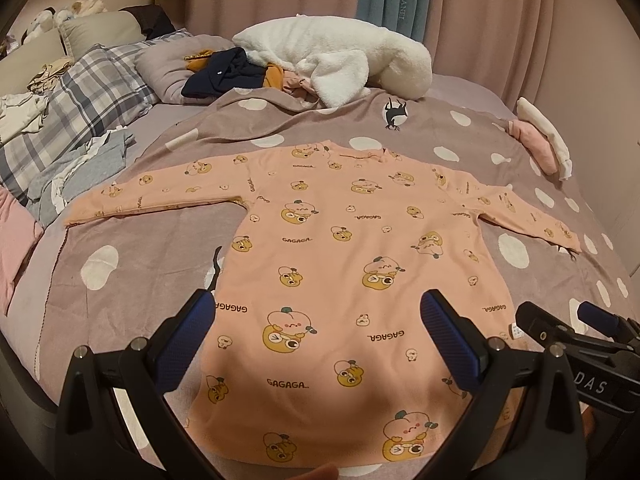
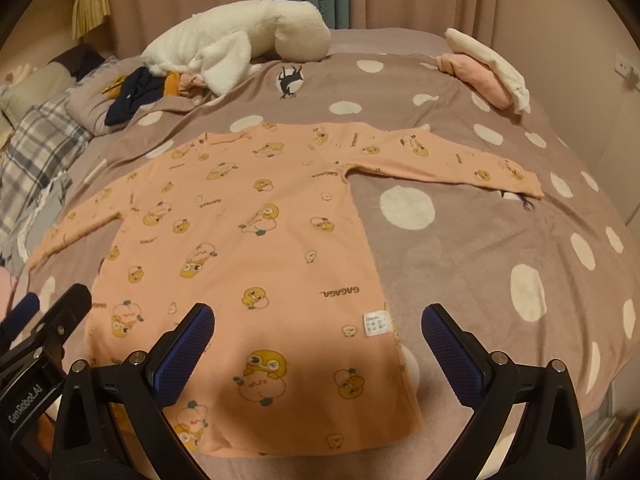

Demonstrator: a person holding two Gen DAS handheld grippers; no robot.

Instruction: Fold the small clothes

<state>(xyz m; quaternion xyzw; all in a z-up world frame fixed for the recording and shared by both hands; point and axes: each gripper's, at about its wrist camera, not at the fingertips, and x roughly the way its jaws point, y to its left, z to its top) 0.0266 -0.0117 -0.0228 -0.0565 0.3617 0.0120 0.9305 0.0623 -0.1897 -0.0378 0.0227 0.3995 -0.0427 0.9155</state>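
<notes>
The bed's mauve blanket with white spots (image 1: 520, 200) carries a pink long-sleeved child's top printed with yellow cartoon figures (image 1: 340, 248), spread flat, both sleeves out sideways, hem nearest the cameras. Beyond the top's collar lies a white fleecy garment (image 1: 340, 60); folded pink and white clothes (image 2: 488, 72) sit beyond its right sleeve. The left gripper (image 1: 316, 340) and right gripper (image 2: 318, 344) hover over the hem, jaws wide apart, holding nothing. A good first fold likely takes 1 sleeve across the chest, pinching near cuff and shoulder. Bare blanket flanks the top.
</notes>
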